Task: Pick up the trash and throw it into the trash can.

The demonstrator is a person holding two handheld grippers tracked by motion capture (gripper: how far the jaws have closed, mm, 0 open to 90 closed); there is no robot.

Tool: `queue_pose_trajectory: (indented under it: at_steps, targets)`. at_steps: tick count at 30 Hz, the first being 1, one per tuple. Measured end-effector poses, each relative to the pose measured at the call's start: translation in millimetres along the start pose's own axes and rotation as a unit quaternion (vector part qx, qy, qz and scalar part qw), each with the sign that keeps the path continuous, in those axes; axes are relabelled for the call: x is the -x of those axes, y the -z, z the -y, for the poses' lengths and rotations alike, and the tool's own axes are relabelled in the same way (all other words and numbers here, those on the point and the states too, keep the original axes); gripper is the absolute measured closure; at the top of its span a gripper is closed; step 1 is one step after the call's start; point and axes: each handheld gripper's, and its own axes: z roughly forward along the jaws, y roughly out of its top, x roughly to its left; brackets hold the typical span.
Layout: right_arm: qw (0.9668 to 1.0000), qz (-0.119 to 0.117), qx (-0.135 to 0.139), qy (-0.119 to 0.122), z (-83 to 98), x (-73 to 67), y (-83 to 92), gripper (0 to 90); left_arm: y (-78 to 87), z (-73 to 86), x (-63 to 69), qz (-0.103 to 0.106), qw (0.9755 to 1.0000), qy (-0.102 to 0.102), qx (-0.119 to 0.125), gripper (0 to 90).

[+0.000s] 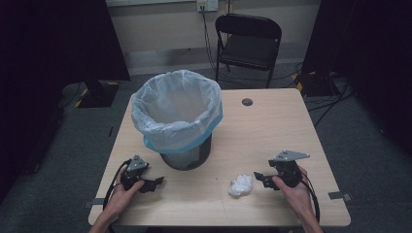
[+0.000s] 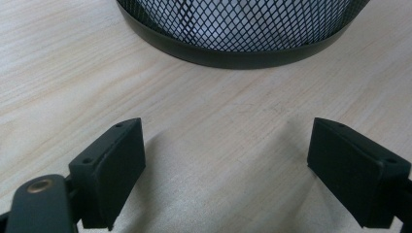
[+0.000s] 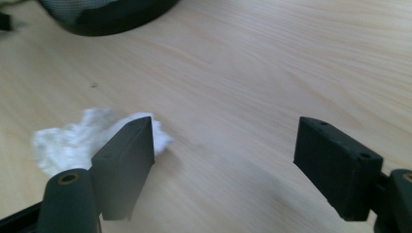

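The crumpled white tissue (image 1: 241,185) sits on the table (image 1: 272,126), just left of the right gripper (image 1: 259,178), whose jaws are spread wide with nothing between them. Looks like it's not touching, though that's hard to call. The left gripper (image 1: 156,183) is open too, near the mesh bin (image 1: 187,158).

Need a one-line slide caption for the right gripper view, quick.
Open right gripper above the wooden table, crumpled white tissue beside one jaw, not between them.
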Motion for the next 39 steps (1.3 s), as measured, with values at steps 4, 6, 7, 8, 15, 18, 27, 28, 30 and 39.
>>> queue_pose_trajectory:
  at_steps: [4,6,7,8,15,18,27,28,30,39]
  targets:
    - [0.9991,-0.034,-0.012,0.022,-3.3,-15.5,-7.6,19.6,-0.1,0.0,0.0,0.000,1.0000,0.000,0.000,12.9]
    - [0.9980,-0.052,-0.012,0.033,-4.2,-25.3,-12.6,18.3,0.0,-0.1,-0.1,0.000,1.0000,-0.001,0.000,12.9]
    - [0.9974,-0.059,-0.015,0.039,-4.4,-30.5,-15.4,18.2,-0.1,0.0,0.1,0.001,1.0000,0.001,0.000,12.8]
    - [0.9969,-0.063,-0.016,0.045,-4.1,-35.4,-18.1,18.1,0.0,-0.1,-0.2,0.000,1.0000,-0.001,0.000,12.8]
    - [0.9933,-0.086,-0.036,0.069,0.9,-51.8,-32.7,17.8,0.0,-0.1,-0.1,0.000,1.0000,-0.001,0.000,12.8]
    - [0.9930,-0.084,-0.041,0.072,4.0,-53.2,-37.1,19.5,-0.1,0.0,0.1,0.001,1.0000,0.001,0.000,12.8]
    - [0.9931,-0.065,-0.051,0.083,8.0,-53.1,-42.7,42.5,-0.1,0.0,0.1,0.000,1.0000,0.001,0.000,12.9]
    - [0.9934,-0.062,-0.048,0.084,8.3,-52.1,-42.4,46.9,0.0,-0.1,-0.2,0.000,1.0000,-0.002,0.000,12.9]
    - [0.9941,-0.057,-0.042,0.082,8.9,-49.3,-41.7,56.7,0.0,-0.1,-0.2,0.000,1.0000,-0.001,0.000,12.8]
    - [0.9944,-0.068,-0.046,0.067,6.7,-42.4,-42.0,77.2,-0.1,0.0,0.1,0.000,1.0000,0.001,0.000,12.8]
